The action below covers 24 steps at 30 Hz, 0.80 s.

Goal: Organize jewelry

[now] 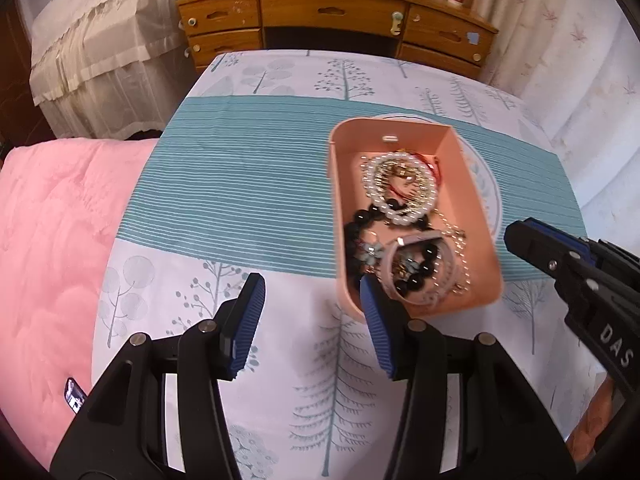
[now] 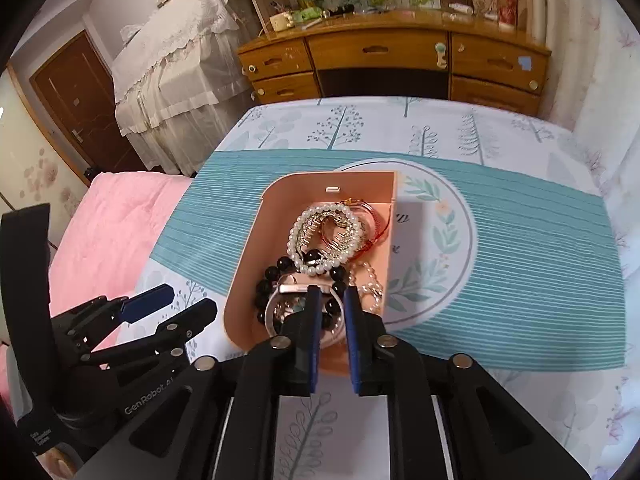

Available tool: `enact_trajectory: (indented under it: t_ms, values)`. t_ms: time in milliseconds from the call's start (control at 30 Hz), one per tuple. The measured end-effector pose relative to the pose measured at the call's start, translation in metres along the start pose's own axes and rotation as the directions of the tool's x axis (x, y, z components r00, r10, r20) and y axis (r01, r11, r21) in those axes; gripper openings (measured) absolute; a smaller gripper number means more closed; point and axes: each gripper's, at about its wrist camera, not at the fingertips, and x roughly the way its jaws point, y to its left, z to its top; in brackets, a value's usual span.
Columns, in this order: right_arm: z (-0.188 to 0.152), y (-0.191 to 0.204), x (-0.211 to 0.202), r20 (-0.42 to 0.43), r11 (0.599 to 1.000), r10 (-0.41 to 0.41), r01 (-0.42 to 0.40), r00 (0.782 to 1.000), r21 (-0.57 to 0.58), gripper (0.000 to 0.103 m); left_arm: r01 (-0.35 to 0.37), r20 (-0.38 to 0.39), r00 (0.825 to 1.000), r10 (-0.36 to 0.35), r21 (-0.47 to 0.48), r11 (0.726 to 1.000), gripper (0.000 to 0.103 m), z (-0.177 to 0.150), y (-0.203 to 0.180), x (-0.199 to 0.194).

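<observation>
A peach-pink open box (image 1: 476, 208) (image 2: 246, 248) stands on the teal band of a tree-print cloth. It holds a pearl bracelet (image 1: 400, 216) (image 2: 298, 232), a black bead bracelet (image 1: 354, 232) (image 2: 266, 280), a pale pink watch band (image 1: 408, 246) (image 2: 274, 304), a gold chain (image 1: 460, 248) and a red string bracelet (image 2: 378, 220). My right gripper (image 2: 333, 294) hangs over the box's near end with a narrow gap between its pads; beads show through the gap and nothing is pressed. My left gripper (image 1: 311, 284) (image 2: 188, 300) is open and empty beside the box's near left corner.
A pink quilt (image 1: 52, 240) lies left of the cloth. Beyond the far edge stands a wooden dresser (image 1: 332, 12) (image 2: 392, 52) with cluttered top. Lace-draped furniture (image 1: 92, 40) sits at the back left, a brown door (image 2: 76, 100) beyond. A round leaf print (image 2: 440, 240) lies under the box.
</observation>
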Motion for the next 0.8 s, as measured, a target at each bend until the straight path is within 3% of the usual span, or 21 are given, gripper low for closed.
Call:
enact_trajectory:
  t_ms: [33,100,200,367,467,600,800]
  values:
    - [-0.003,0.000,-0.006,0.010,1.000,-0.004,0.005,1.000,-0.008,0.022,0.002,0.005,1.000,-0.002,0.000,1.000,0.047,-0.002,-0.002,-0.003]
    - [-0.013,0.000,-0.022,0.044,1.000,-0.015,0.015,0.999,-0.019,0.041,0.006,0.022,1.000,-0.006,0.000,1.000,0.047,-0.012,-0.008,-0.011]
    - [-0.028,-0.003,-0.046,0.111,0.999,-0.030,0.033,0.993,-0.029,0.050,0.012,0.028,1.000,-0.012,0.003,1.000,0.047,-0.028,-0.017,-0.018]
    - [-0.061,-0.015,-0.074,0.161,0.998,-0.053,0.054,0.986,-0.007,0.055,0.025,0.046,0.999,-0.025,-0.001,1.000,0.048,-0.057,-0.030,-0.031]
    - [-0.087,-0.021,-0.085,0.178,0.996,-0.088,0.088,0.980,0.008,0.071,0.025,0.077,0.997,-0.024,-0.011,1.000,0.060,-0.075,-0.037,-0.041]
    - [-0.123,-0.030,-0.097,0.204,0.992,-0.124,0.120,0.971,0.030,0.073,0.013,0.124,0.992,-0.011,-0.014,1.000,0.068,-0.092,-0.048,-0.056]
    - [-0.163,-0.044,-0.116,0.238,0.990,-0.123,0.102,0.964,0.096,0.073,0.013,0.167,0.986,-0.010,-0.014,1.000,0.072,-0.112,-0.061,-0.067]
